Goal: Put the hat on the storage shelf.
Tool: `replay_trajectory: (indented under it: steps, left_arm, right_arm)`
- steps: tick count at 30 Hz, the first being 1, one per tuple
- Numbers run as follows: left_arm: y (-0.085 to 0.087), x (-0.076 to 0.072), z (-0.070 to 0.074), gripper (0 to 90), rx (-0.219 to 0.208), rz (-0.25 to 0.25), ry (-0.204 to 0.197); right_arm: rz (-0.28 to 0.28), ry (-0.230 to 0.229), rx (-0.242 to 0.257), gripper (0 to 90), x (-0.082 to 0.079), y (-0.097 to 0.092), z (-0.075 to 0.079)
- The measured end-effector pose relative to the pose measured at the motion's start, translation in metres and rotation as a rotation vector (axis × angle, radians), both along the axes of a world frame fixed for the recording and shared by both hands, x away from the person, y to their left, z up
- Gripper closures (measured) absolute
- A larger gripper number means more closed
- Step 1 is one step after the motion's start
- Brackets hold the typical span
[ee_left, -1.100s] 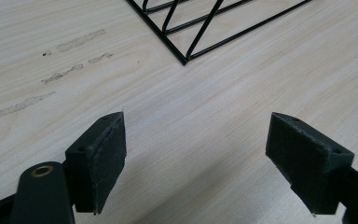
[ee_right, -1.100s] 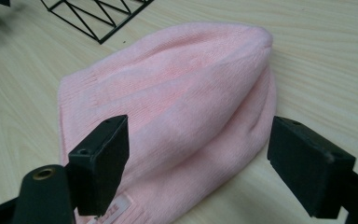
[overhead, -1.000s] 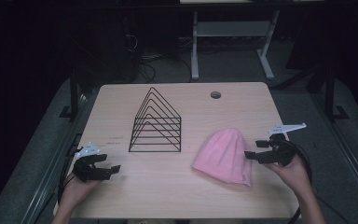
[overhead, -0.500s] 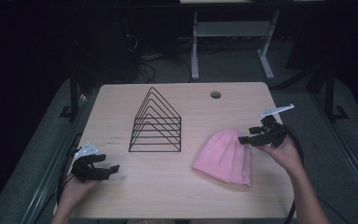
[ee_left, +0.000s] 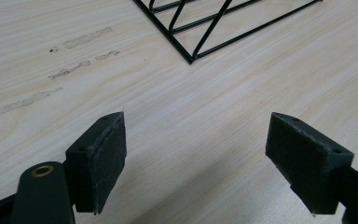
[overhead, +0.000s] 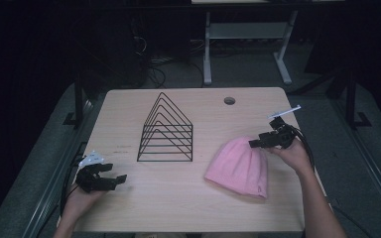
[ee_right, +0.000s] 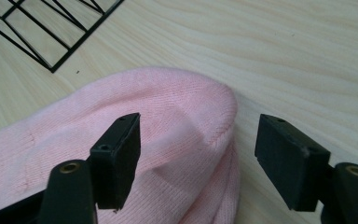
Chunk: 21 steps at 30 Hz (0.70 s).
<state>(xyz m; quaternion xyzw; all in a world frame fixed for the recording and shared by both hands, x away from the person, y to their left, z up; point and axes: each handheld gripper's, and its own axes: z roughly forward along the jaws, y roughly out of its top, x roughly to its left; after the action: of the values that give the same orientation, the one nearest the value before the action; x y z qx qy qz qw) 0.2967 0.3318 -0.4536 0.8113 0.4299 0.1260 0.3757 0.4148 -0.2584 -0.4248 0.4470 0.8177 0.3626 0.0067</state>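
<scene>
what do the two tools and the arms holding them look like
Both tools are black. The left tool and right tool each carry a pale plate on top and trail a black cable. Their pads are dark, flat, rectangular blocks. The forearms are bare, no sleeves.

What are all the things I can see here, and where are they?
pink hat: one, pink knit, lying flat on the right side of the table
wire rack: one, black, triangle-shaped, standing near the middle of the table
table: one, light wood, with a round hole near its far edge
right gripper: one, black, over the far end of the hat, jaws apart and just closing a little, with a fold of hat between them, not yet pinched
left gripper: one, black, at the near left of the table, jaws wide open over bare wood
</scene>
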Motion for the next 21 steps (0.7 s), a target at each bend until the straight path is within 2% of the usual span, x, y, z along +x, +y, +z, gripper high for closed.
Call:
replay_trajectory:
  steps: [11,16,18,21]
  left_arm:
    - [0.001,-0.001,0.001,20.1,-0.004,0.007,0.002]
    - [0.002,-0.001,0.002,20.3,0.007,0.0,-0.004]
    - [0.002,-0.002,0.002,20.5,0.001,0.002,-0.004]
    - [0.002,-0.001,0.002,20.5,0.001,0.001,-0.002]
  right_arm:
    - [0.002,0.054,-0.001,38.8,0.017,0.005,-0.017]
    - [-0.007,0.069,-0.001,41.1,0.019,0.005,-0.022]
    - [-0.014,0.094,0.01,42.5,0.02,0.006,-0.026]
    - [-0.007,0.102,0.011,43.3,0.02,0.007,-0.029]
